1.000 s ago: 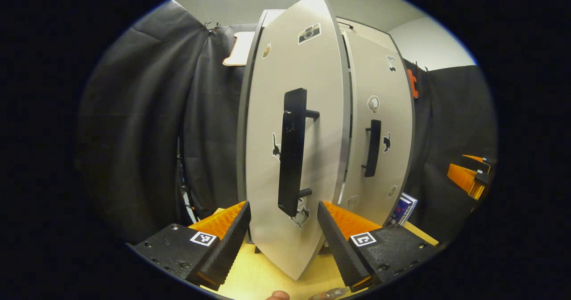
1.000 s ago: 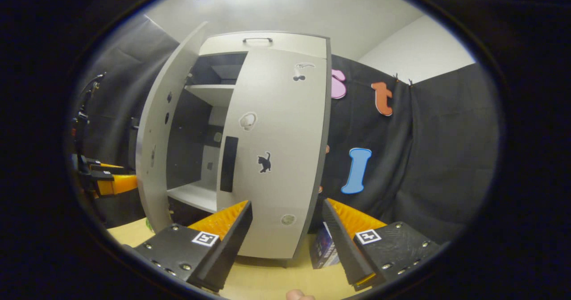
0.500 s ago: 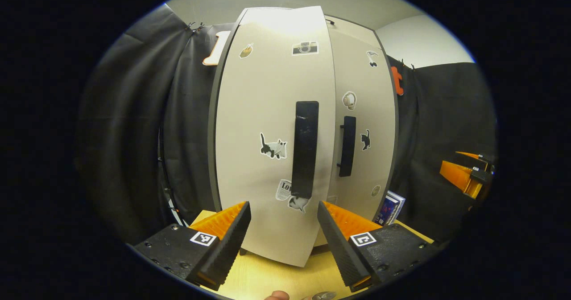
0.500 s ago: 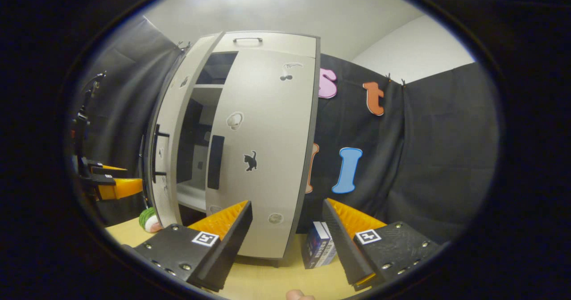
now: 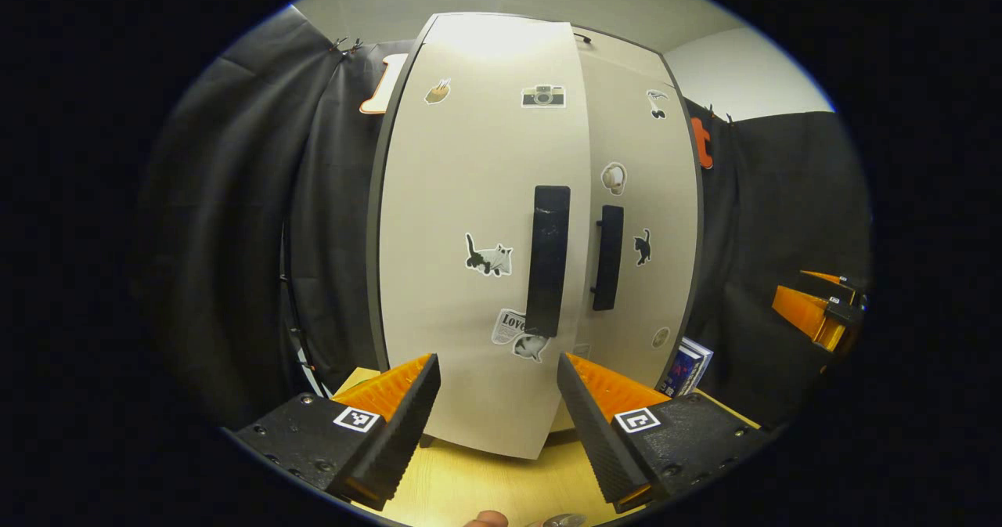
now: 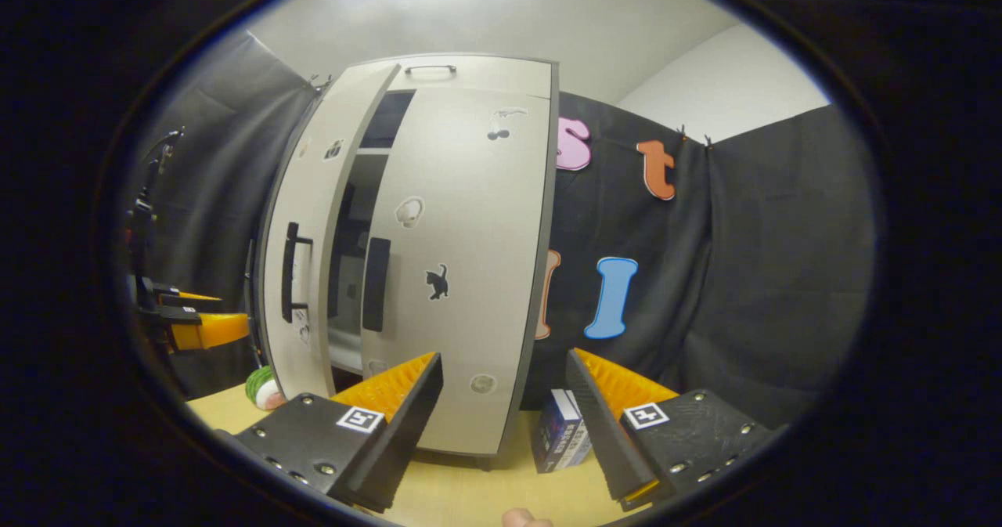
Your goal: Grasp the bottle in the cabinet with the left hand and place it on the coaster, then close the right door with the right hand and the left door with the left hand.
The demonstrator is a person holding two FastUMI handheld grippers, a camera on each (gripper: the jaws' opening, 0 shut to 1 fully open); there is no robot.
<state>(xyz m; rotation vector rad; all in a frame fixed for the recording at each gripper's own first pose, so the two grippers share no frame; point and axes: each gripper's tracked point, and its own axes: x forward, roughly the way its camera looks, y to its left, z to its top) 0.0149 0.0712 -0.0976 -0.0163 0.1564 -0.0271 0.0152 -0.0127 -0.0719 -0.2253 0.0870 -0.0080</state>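
Note:
The grey cabinet's left door (image 5: 462, 198) stands almost shut, its black handle (image 5: 547, 261) straight ahead of my left gripper (image 5: 497, 425). That gripper is open and holds nothing, a short way back from the door. The right door (image 5: 664, 221) lies shut beside it. In the right gripper view the left door (image 6: 301, 198) is still a little ajar, with a narrow dark gap (image 6: 350, 268) onto the shelves. My right gripper (image 6: 505, 425) is open and empty in front of the right door (image 6: 462, 237). The left gripper (image 6: 196, 325) shows at the far left.
A blue box (image 6: 562, 441) stands on the wooden table (image 6: 470, 496) by the cabinet's right corner. A green and white round object (image 6: 262, 390) sits on the table left of the cabinet. The right gripper (image 5: 818, 315) hangs off to the right.
The left door has swung from well open to nearly shut, narrowing the gap. Both grippers have stayed open and barely moved.

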